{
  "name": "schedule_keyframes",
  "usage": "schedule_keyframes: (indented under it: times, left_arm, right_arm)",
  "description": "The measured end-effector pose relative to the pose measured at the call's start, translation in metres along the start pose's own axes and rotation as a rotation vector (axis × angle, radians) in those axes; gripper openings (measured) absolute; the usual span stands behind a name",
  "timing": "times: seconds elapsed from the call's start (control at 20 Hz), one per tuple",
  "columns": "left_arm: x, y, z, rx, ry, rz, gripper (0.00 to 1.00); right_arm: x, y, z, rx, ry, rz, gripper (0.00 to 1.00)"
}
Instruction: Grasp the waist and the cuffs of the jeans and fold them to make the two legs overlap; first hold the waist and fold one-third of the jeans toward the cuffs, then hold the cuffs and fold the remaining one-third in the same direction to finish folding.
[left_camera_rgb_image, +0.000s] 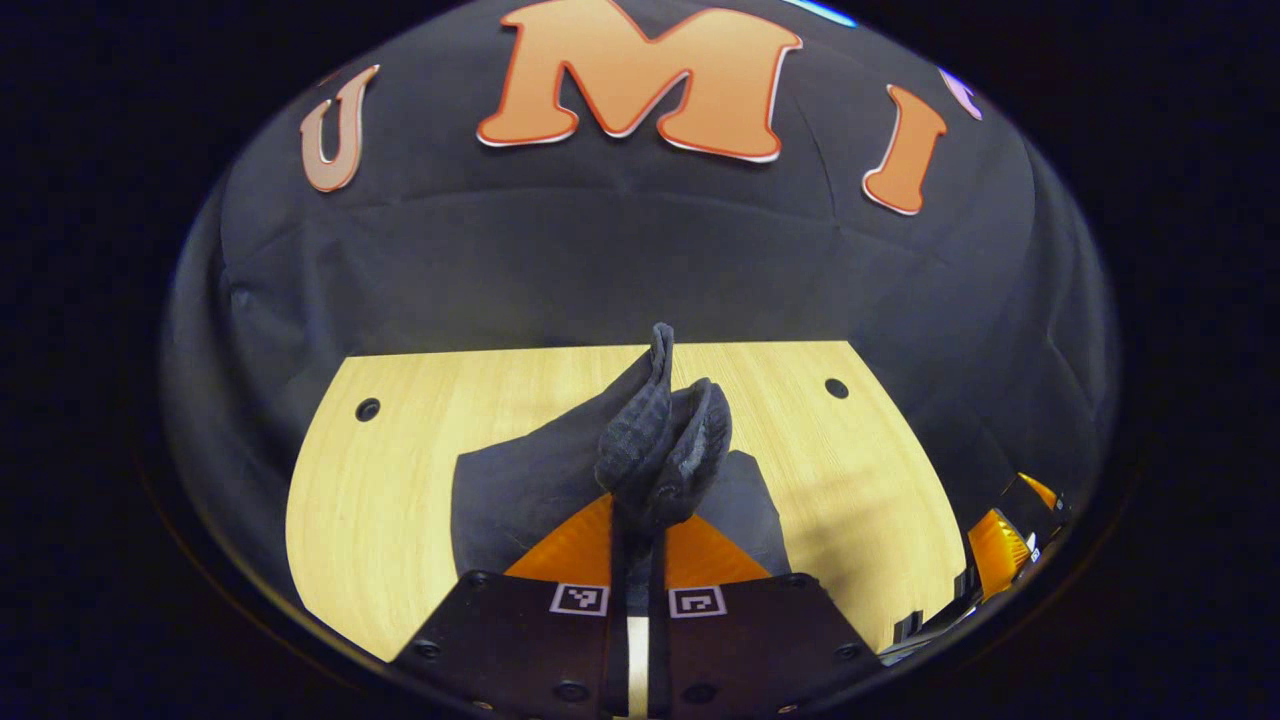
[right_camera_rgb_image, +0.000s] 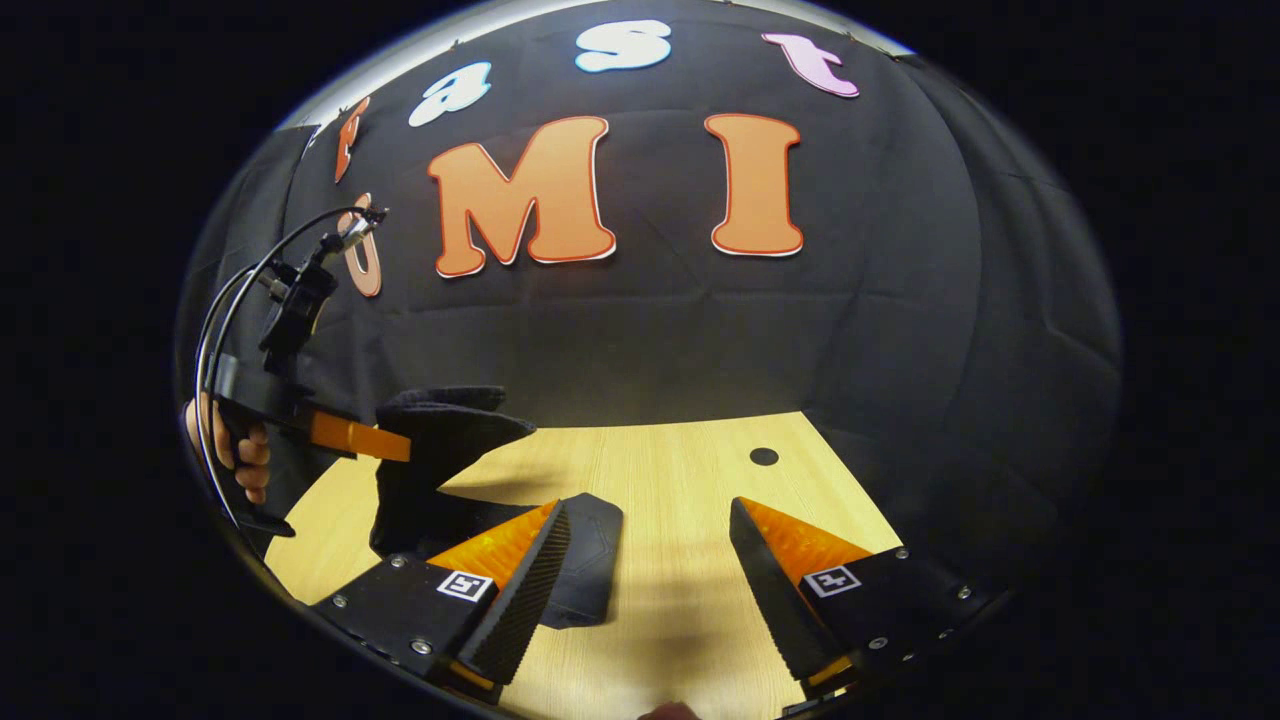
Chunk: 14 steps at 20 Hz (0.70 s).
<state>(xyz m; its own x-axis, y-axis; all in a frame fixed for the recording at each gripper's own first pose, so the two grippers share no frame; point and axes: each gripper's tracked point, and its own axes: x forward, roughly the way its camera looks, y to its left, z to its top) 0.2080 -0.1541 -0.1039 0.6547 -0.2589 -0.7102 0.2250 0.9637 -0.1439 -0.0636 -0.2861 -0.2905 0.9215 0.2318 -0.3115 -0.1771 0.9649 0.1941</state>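
In the left gripper view, the left gripper (left_camera_rgb_image: 637, 520) was clamped on the jeans (left_camera_rgb_image: 660, 440), its two fingers pressed together with a bunched fold of dark denim squeezed between them and rising above the tips. The rest of the jeans hung down from that fold onto the table (left_camera_rgb_image: 400, 470), spreading to the left and right of the fingers. Part of the right gripper (left_camera_rgb_image: 1005, 550) showed at the far right edge of that view, just off the table's right side.

In the right gripper view, the right gripper (right_camera_rgb_image: 650, 540) stood with its fingers wide apart over the table (right_camera_rgb_image: 680, 470), nothing between them. The left gripper (right_camera_rgb_image: 390, 440) was at the left, held by a hand (right_camera_rgb_image: 235, 450), with the jeans (right_camera_rgb_image: 440, 470) lifted in its grip. A flat part of the jeans lay on the table, reaching just behind the right gripper's left finger (right_camera_rgb_image: 520, 590).
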Motion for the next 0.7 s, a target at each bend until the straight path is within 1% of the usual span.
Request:
schedule_keyframes:
  times: [0.35, 0.45, 0.55, 0.6, 0.65, 0.7]
  left_arm:
    - [0.035, -0.057, -0.048, 0.067, 0.108, -0.020, 0.07]
    - [0.044, -0.063, -0.058, 0.097, 0.123, -0.009, 0.08]
    - [0.042, -0.067, -0.067, 0.124, 0.141, -0.007, 0.08]
    - [0.041, -0.070, -0.072, 0.130, 0.147, -0.026, 0.10]
    - [0.040, -0.073, -0.074, 0.126, 0.143, -0.047, 0.17]
    - [0.037, -0.076, -0.074, 0.118, 0.131, -0.066, 0.22]
  right_arm:
    - [0.002, -0.009, -0.006, -0.027, 0.027, 0.030, 0.97]
    - [0.002, -0.012, -0.008, -0.034, 0.031, 0.035, 0.97]
    - [0.003, -0.011, -0.008, -0.032, 0.036, 0.045, 0.97]
    - [0.004, -0.010, -0.008, -0.030, 0.037, 0.050, 0.97]
    - [0.006, -0.007, -0.007, -0.030, 0.035, 0.054, 0.97]
    - [0.006, -0.005, -0.005, -0.033, 0.034, 0.057, 0.97]
